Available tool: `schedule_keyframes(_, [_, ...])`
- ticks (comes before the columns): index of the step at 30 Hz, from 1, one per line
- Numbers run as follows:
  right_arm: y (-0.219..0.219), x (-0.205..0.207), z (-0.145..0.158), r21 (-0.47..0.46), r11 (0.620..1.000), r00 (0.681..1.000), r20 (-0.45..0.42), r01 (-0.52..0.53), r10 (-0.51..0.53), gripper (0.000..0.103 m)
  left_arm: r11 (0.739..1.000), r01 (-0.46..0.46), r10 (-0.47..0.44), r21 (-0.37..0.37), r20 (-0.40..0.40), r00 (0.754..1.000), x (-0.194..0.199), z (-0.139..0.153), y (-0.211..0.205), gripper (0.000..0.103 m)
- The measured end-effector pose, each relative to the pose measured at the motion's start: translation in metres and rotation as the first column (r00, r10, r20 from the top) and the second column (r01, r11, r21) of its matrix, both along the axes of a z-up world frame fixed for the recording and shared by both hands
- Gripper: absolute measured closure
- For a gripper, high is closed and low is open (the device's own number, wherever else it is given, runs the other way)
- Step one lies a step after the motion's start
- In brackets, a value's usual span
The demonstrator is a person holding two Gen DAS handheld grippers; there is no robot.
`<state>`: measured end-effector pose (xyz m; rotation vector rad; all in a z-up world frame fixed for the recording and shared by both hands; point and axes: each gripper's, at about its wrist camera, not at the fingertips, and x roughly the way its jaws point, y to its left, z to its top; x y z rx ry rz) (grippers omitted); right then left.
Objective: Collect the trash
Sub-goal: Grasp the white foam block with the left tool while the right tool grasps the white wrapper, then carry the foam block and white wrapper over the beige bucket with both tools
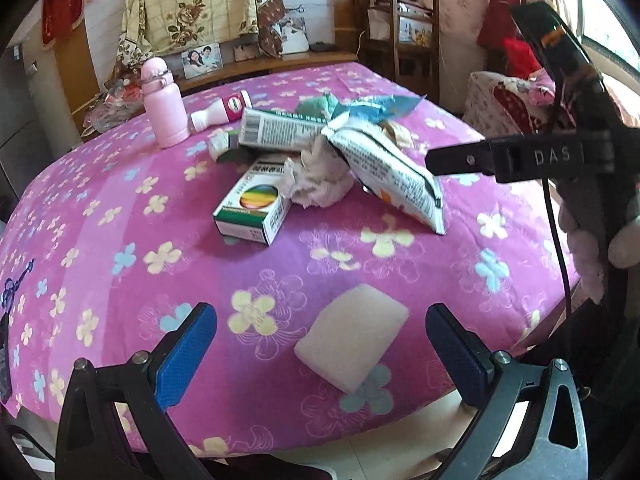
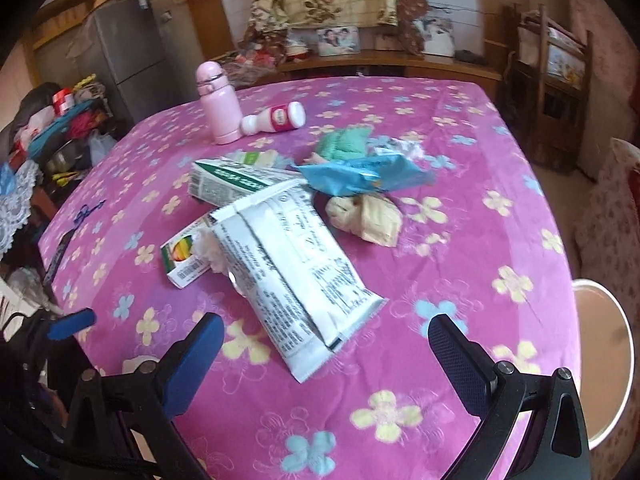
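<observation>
Magenta fleece with pastel flowers covers the table, and the trash sits heaped at its middle. In the left wrist view the left gripper hangs at the bottom of the frame, blue pads spread wide and holding nothing, with a pale pink sponge block lying between and just ahead of them. Up in the centre, a green-and-white carton with a rainbow logo lies flat, a crumpled tissue touching its right end. A white printed pouch leans over the tissue, and a long green-and-white box lies behind. A torn blue wrapper tops the pile. At upper left a pink flask stands upright, a small white bottle with a red label tipped on its side just beside it.

From the right wrist view, the right gripper is also wide apart and empty, low in the frame, the white pouch's corner reaching between its pads. A beige crumpled wad sits right of centre, a green cloth behind the wrapper. A round white stool shows at the right edge.
</observation>
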<state>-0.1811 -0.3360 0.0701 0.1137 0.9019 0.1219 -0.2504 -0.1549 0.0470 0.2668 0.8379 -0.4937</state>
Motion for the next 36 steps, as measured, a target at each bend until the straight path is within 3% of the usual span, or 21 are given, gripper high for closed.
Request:
schedule_keyframes(8, [0.006,0.023,-0.009,-0.002,0.996,0.996,-0.001,-0.085,0.085,0.0,0.999,0.005,-0.004,0.04,-0.034,0.999,0.01,-0.015,-0.007,0.002])
schedule_keyframes(13, [0.014,0.035,-0.018,-0.038,0.989,0.99,-0.009,-0.143,0.143,0.0,0.998,0.059,-0.058,0.006,-0.12,0.991,0.02,-0.023,-0.011,0.024])
schedule_keyframes(15, [0.015,0.042,-0.022,-0.045,0.987,0.988,-0.021,-0.152,0.151,0.0,0.996,0.086,-0.088,-0.015,-0.152,0.985,0.022,-0.024,-0.014,0.041])
schedule_keyframes(20, [0.02,0.057,-0.035,-0.075,0.982,0.984,-0.056,-0.176,0.172,0.0,0.989,0.149,-0.151,-0.027,-0.162,0.975,0.018,-0.021,-0.024,0.059])
schedule_keyframes(24, [0.02,0.062,-0.045,-0.061,0.982,0.982,-0.07,-0.177,0.173,0.003,0.988,0.134,-0.147,-0.076,-0.198,0.969,0.025,-0.017,-0.018,0.062])
schedule_keyframes(25, [0.02,0.06,-0.045,-0.069,0.983,0.984,-0.061,-0.169,0.165,0.011,0.99,0.123,-0.134,-0.068,-0.188,0.973,0.026,-0.014,-0.016,0.062])
schedule_keyframes(26, [0.02,0.058,-0.045,-0.073,0.984,0.986,-0.058,-0.16,0.156,0.028,0.991,0.117,-0.127,-0.067,-0.18,0.975,0.028,-0.01,-0.015,0.062])
schedule_keyframes(30, [0.01,0.045,-0.034,-0.038,0.99,0.99,-0.021,-0.137,0.137,0.035,0.99,0.107,-0.121,-0.093,-0.16,0.98,0.035,0.004,-0.014,0.062])
schedule_keyframes(36, [-0.013,0.018,-0.006,-0.028,0.997,0.996,0.043,-0.072,0.073,0.037,0.985,0.107,-0.125,-0.133,-0.134,0.983,0.048,0.022,-0.036,0.062])
